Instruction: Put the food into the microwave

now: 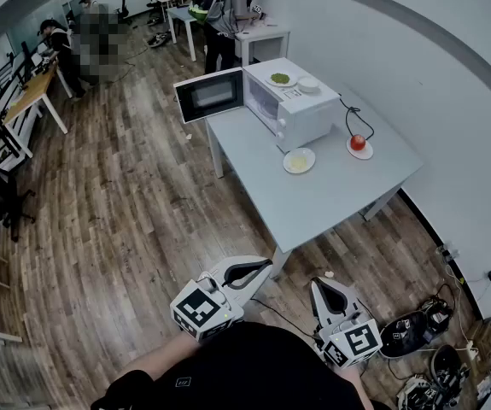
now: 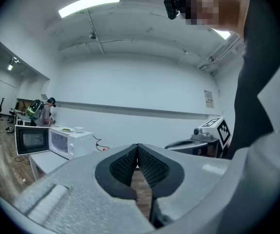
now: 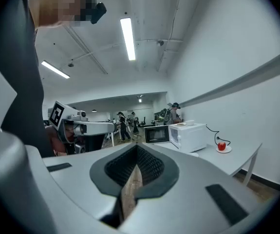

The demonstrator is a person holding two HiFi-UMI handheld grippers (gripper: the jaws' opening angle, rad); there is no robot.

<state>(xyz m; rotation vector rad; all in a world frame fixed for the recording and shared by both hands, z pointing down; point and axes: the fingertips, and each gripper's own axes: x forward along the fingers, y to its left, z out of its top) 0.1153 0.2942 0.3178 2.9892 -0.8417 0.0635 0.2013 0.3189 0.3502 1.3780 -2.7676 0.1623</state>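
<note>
The white microwave (image 1: 301, 108) stands at the far end of the grey table (image 1: 330, 199) with its door (image 1: 209, 95) swung open to the left. A plate of green food (image 1: 280, 79) and a white bowl (image 1: 308, 84) rest on its top. In front of it lie a plate of pale food (image 1: 299, 161) and a red fruit on a saucer (image 1: 358, 143). My left gripper (image 1: 265, 265) and right gripper (image 1: 318, 284) are held close to my body, well short of the table. Both are shut and empty. The microwave (image 2: 67, 141) also shows in the left gripper view, and the microwave (image 3: 188, 135) and the red fruit (image 3: 221, 146) in the right gripper view.
A black cord (image 1: 353, 114) runs from the microwave across the table. Cables and gear (image 1: 437, 348) lie on the floor at the right by the wall. People stand at desks (image 1: 30, 92) far back; one works at a white table (image 1: 266, 34) behind the microwave.
</note>
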